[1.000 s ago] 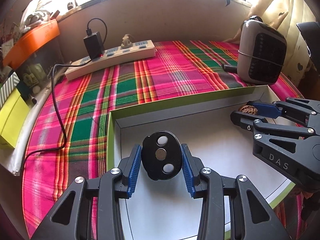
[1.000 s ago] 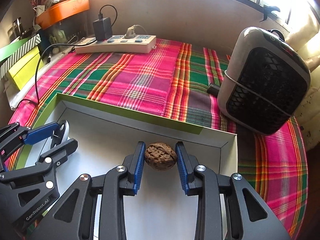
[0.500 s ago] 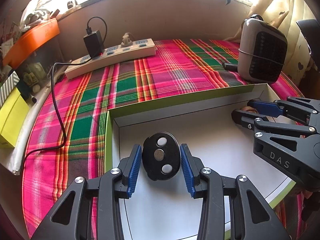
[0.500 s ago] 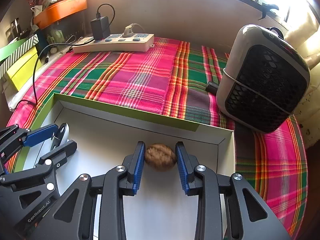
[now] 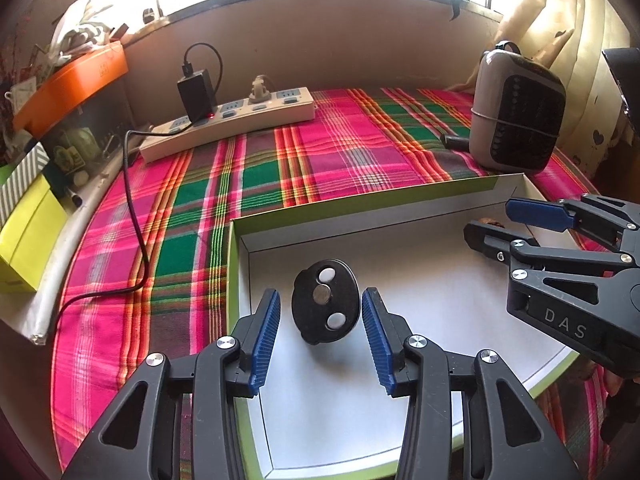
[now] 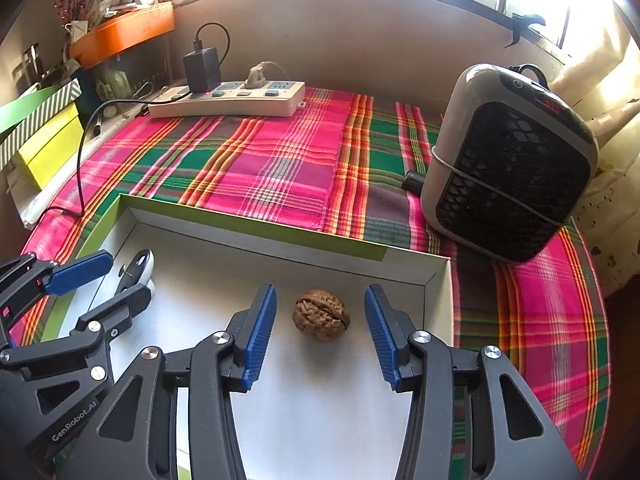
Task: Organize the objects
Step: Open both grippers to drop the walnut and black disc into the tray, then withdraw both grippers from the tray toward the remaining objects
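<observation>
Plaid cloth (image 6: 260,176): power strip (image 6: 228,100) at far edge, black charger (image 6: 202,66) plugged in; grey heater (image 6: 508,164) right of strip.

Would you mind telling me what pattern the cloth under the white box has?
The cloth is a pink, green and orange plaid; the right wrist view shows it best.

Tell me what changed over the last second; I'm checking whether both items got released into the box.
Both tongs are opening. The right tongs let go of the walnut, which now lies free on the box floor. The left tongs spread off the black disc, now with gaps either side. Neither item shifted; hands, power strip and heater stayed put.
</observation>
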A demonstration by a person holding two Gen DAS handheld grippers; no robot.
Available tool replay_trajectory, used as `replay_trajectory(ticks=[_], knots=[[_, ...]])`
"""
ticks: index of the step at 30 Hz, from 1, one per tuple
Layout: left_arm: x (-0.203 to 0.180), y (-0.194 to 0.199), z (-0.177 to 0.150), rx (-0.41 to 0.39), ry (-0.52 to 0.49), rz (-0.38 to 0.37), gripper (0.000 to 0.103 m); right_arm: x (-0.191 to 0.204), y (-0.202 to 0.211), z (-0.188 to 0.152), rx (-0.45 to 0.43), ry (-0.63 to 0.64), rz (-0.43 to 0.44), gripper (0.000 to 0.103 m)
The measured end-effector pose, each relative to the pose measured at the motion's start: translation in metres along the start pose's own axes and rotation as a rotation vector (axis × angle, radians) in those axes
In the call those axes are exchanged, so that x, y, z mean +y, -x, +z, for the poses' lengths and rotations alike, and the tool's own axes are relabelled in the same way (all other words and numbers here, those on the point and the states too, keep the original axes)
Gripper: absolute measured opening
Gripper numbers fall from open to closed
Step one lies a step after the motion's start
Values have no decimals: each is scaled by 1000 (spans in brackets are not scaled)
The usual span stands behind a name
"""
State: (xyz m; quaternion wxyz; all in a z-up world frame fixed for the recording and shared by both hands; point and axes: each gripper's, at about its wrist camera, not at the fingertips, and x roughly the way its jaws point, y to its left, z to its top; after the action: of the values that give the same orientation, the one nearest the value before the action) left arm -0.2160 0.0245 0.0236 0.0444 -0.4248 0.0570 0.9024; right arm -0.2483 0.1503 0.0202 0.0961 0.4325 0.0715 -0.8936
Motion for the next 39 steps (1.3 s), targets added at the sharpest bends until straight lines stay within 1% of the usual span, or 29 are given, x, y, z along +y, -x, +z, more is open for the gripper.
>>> replay_trajectory(ticks=[11,15,25,28,33,39], knots=[[6,26,-9,-39,17,-9,41,-2,23,-10,-29,-30,9,47],[12,37,-15,-52,23,-13,42,0,39,-17,-58,-27,11,47],[31,62,-38,-85,69,-14,42,0,70,-48,-88,-42,31,47],[39,70,-46,-93,84,-25,42,1,80,-59,-94,-44,46,47],[49,76,-60,-87,103,-32,42,4,89,-79,-90,-50,60,47],[54,76,-80,-62,128,-69,42,7,98,-99,-84,-46,69,48]])
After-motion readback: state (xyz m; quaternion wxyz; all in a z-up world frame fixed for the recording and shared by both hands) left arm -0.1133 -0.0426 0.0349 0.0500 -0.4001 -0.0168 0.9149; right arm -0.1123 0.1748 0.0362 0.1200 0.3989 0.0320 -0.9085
